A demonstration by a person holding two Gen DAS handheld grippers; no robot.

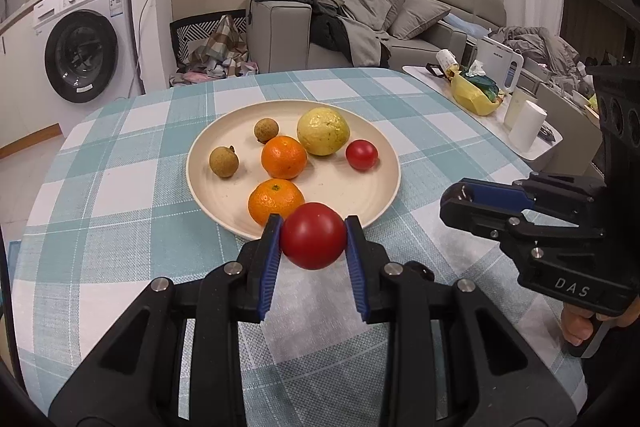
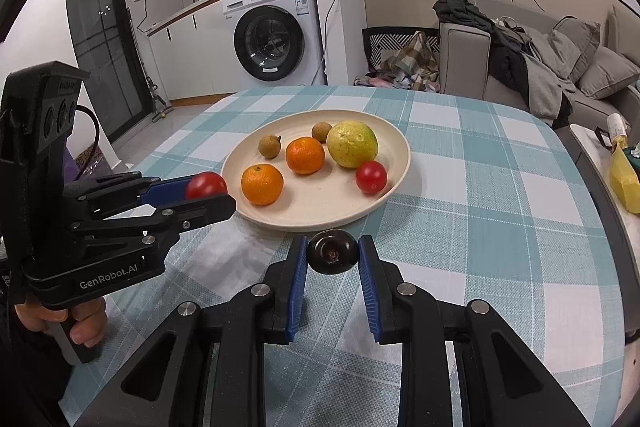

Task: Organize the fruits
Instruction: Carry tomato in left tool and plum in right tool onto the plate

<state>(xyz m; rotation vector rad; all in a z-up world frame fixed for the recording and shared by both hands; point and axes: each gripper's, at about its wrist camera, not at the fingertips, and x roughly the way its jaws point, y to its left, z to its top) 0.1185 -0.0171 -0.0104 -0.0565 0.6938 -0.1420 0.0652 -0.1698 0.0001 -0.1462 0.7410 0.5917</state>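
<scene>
**Mia:** Where is the big red tomato (image 1: 313, 235)?

**Ben:** The left gripper (image 1: 313, 235) is squeezing it between its two blue pads. It sits right at the near edge of the plate (image 1: 372, 203), just next to the closest orange (image 1: 275, 201).

**Mia:** Is it on the plate?

**Ben:** Not quite, I think. It hangs just at the near rim. I cannot tell if it touches the rim.

**Mia:** And the other gripper?

**Ben:** The right gripper (image 2: 333, 253) has a dark round fruit (image 2: 333, 251) between its pads. The pads are right up against its sides, so I think it is gripping it. That fruit is also on the near side of the plate, just off the rim, over the table (image 2: 500, 195).

**Mia:** So which way is the plate from both of them?

**Ben:** Straight ahead. Each gripper points at the plate, so each fruit only needs to go forward a little and down.

**Mia:** Which one is closer?

**Ben:** The left one, I think. Its tomato is already at the rim. The dark fruit is a bit further back.

**Mia:** Is there room on the plate?

**Ben:** Yes. The near right part of the plate is bare, in front of the small tomato (image 2: 371, 177). The near left has the orange, so the big tomato could bump it.
</scene>
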